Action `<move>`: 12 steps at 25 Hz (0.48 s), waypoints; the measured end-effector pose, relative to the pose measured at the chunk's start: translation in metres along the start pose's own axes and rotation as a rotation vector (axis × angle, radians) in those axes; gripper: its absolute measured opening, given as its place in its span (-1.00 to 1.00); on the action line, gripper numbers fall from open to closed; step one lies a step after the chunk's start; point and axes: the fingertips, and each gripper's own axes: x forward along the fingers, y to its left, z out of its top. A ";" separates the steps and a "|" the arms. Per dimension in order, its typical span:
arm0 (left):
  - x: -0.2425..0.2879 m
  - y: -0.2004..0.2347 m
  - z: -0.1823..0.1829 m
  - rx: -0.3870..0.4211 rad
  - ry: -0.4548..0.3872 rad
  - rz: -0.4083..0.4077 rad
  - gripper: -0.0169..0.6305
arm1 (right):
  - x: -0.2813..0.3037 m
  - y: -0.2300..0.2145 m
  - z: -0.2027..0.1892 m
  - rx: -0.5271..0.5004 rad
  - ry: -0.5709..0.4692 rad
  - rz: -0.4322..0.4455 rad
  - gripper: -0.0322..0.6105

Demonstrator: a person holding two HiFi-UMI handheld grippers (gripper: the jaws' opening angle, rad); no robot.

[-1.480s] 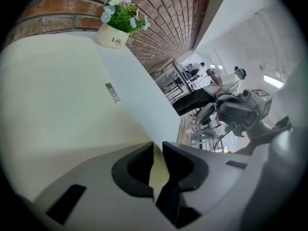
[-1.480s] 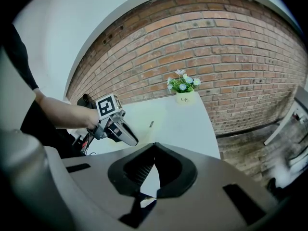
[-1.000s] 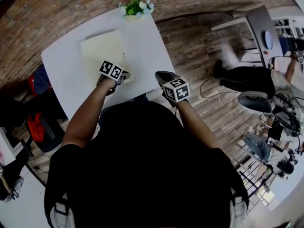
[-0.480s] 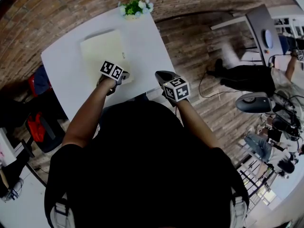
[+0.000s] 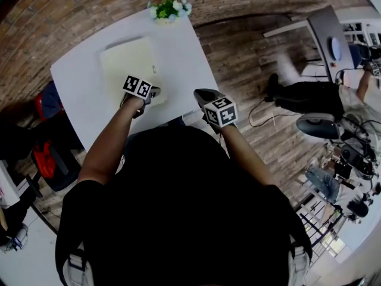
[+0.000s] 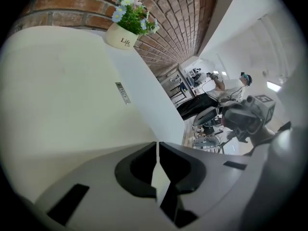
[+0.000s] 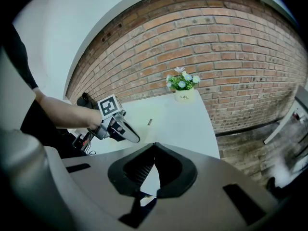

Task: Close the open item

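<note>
A pale yellow folder (image 5: 128, 61) lies flat on the white table (image 5: 77, 94), with a small metal clasp (image 5: 154, 69) at its right edge. My left gripper (image 5: 156, 92) rests at the folder's near right corner. In the left gripper view the folder (image 6: 57, 90) fills the left side, and its edge runs down to the left gripper (image 6: 157, 142). Its jaws have just been closing, leaving a hairline slit. I see nothing between them. My right gripper (image 5: 201, 94) hangs over the table's near right edge, apart from the folder. In its own view the right gripper (image 7: 154, 144) is shut and empty.
A potted plant (image 5: 171, 8) stands at the table's far edge against the brick wall. A red bag (image 5: 44, 159) sits on the floor to the left. To the right, over wooden floor, are a person (image 5: 309, 97) and an office chair (image 5: 321, 127).
My left gripper has edged slightly left along the folder's near corner. The right gripper has not moved. The person in the background has shifted.
</note>
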 end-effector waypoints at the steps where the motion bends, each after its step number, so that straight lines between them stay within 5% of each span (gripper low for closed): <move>1: -0.001 0.002 0.004 -0.010 -0.017 -0.003 -0.87 | 0.000 0.000 0.000 -0.001 0.001 0.000 -0.83; 12: -0.023 0.042 0.056 -0.058 -0.144 0.072 -0.91 | 0.000 -0.002 -0.003 -0.003 0.010 0.002 -0.83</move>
